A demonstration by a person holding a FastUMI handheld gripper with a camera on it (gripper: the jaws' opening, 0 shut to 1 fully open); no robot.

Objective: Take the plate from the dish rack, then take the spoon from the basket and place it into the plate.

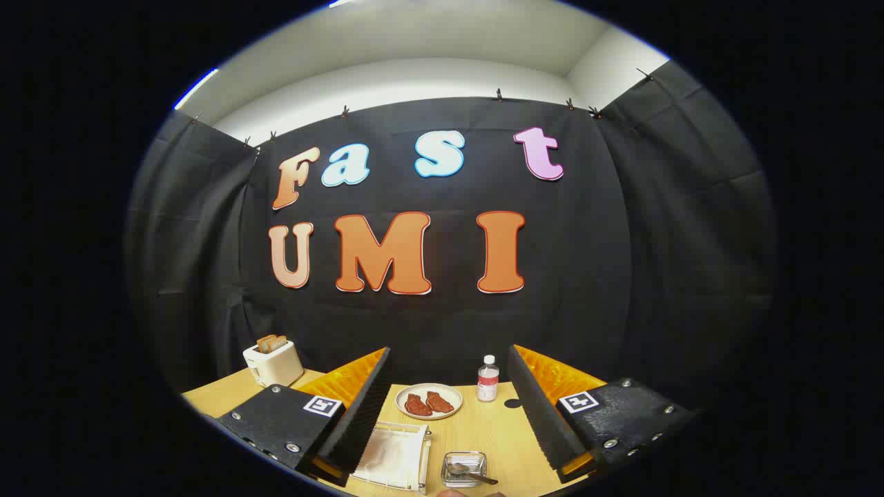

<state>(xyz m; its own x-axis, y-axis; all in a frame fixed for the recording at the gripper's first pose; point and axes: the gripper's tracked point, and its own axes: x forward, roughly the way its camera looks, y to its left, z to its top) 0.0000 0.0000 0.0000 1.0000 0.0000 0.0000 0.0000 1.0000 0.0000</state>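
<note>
My gripper (449, 353) is held above the wooden table (483, 435), open wide, with nothing between its fingers. Low between the fingers, near the left one, stands a white wire dish rack (420, 457) with a pale plate (387, 452) resting in it. Just right of the rack sits a small shiny basket (464, 468) holding a spoon (473, 473), whose dark handle sticks out to the right. Neither finger touches the rack or the basket.
Beyond the rack lies a second plate (429, 401) with two pieces of reddish food. A water bottle (487, 379) stands to its right, with a small black disc (512, 403) beside it. A white toaster (273, 362) with toast stands far left.
</note>
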